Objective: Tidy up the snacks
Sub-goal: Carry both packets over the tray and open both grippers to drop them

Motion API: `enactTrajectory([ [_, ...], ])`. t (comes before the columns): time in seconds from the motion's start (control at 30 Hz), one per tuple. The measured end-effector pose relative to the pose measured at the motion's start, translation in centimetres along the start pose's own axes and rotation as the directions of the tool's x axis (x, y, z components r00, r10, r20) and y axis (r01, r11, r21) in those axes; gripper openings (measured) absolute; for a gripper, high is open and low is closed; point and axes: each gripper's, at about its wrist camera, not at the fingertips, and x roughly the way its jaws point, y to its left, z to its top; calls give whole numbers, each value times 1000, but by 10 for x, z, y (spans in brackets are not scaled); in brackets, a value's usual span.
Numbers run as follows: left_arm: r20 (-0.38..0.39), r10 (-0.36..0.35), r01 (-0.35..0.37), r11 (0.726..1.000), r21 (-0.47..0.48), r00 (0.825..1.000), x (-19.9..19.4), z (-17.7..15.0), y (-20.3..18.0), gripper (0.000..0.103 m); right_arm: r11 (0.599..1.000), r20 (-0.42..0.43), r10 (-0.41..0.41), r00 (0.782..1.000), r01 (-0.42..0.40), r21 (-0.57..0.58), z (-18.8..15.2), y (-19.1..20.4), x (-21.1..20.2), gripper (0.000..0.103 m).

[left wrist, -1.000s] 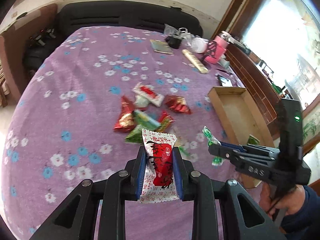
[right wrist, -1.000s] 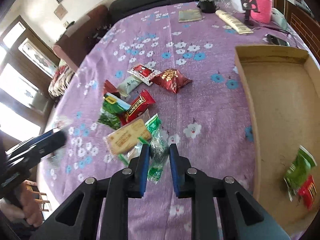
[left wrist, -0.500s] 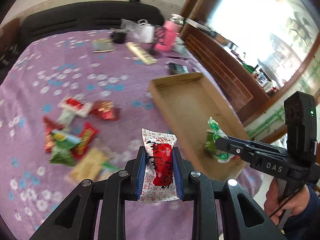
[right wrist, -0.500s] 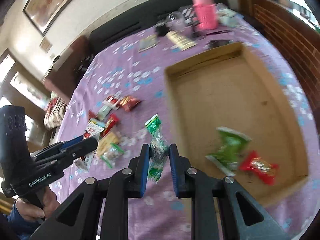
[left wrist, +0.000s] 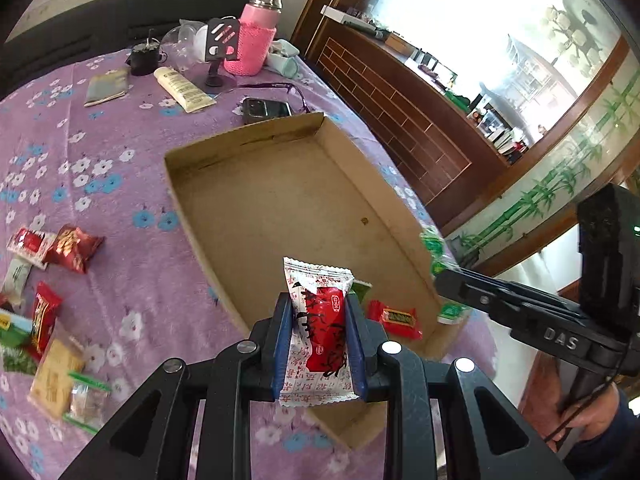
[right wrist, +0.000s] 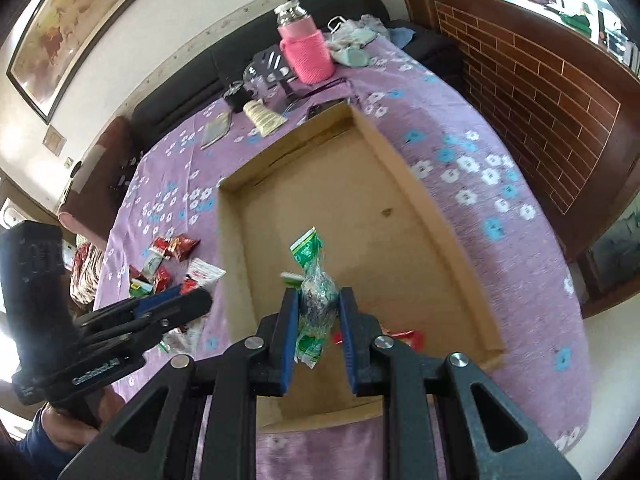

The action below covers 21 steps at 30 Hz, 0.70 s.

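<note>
While left view shows red packet [left wrist: 394, 317] in box [left wrist: 280, 208] — right view (claw-blocked) barely.

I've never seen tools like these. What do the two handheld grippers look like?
Both are black plastic with blue pads on their fingers and silver screws. The right gripper bears white letters "DAS" and a small green light; a thin cable hangs from it. A dark blue sleeve shows.

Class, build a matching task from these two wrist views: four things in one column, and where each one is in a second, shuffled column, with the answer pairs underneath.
Things
1. white-and-red snack packet
2. green clear-wrapped snack
3. small red snack
4. pink flask

Places
A. lying in the cardboard tray
B. clamped in the right gripper
C. standing at the table's far end
D. clamped in the left gripper

Pairs: 1-D, 2-B, 3-A, 4-C
</note>
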Motion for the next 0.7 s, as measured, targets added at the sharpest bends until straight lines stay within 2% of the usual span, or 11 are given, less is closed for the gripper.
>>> enactTrajectory([
  [0.1,-13,25,-25,1000,-11,1000,16,7,2,25,1000,-34,12,999,-11,15,2,-11,12,19],
  [0.23,-33,69,-69,998,-12,997,38,14,2,25,1000,-50,-4,999,3,-23,5,-13,23,19],
  [0.7,-65,101,-102,995,-12,993,74,13,-1,25,997,-91,-41,995,35,-69,16,-31,57,19],
])
